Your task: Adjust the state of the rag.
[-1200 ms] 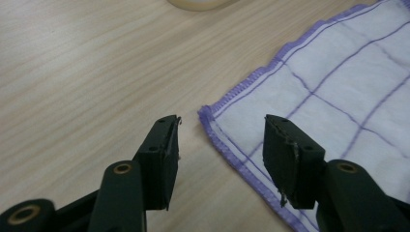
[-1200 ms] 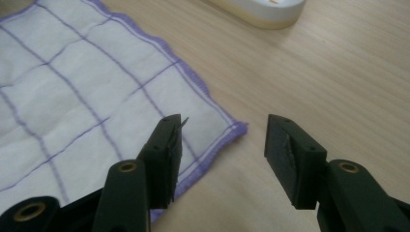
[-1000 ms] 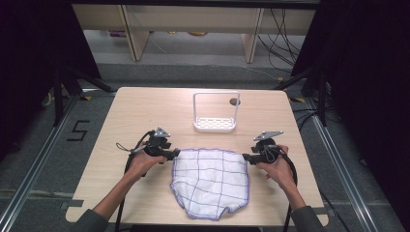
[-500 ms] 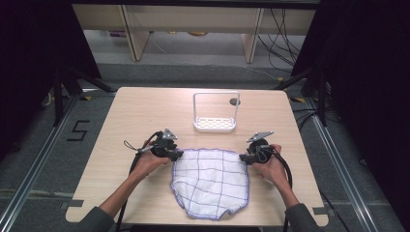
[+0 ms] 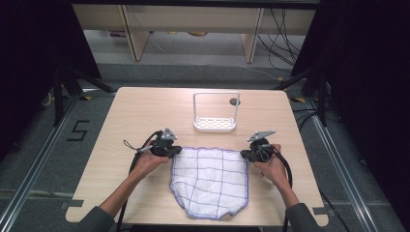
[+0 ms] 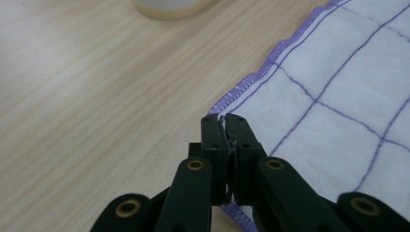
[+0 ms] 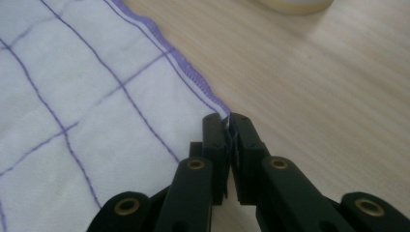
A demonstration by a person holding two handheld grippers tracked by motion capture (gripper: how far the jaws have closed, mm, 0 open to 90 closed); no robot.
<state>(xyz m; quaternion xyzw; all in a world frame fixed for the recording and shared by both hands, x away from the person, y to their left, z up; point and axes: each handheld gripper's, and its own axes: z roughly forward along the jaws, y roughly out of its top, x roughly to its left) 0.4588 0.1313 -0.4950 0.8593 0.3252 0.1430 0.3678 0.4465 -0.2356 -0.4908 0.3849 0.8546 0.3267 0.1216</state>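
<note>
1. A white cloth [image 5: 210,181] with purple grid lines lies flat on the near half of a wooden table [image 5: 135,116].
2. The left gripper [image 6: 226,126] has just closed, pinching the cloth's far left corner.
3. The right gripper [image 7: 227,124] has likewise just closed on the far right corner.
4. Both corners look gripped; lifting or folding seems still to come.
5. A white rack [image 5: 215,112] stands beyond, apart from the cloth.
</note>
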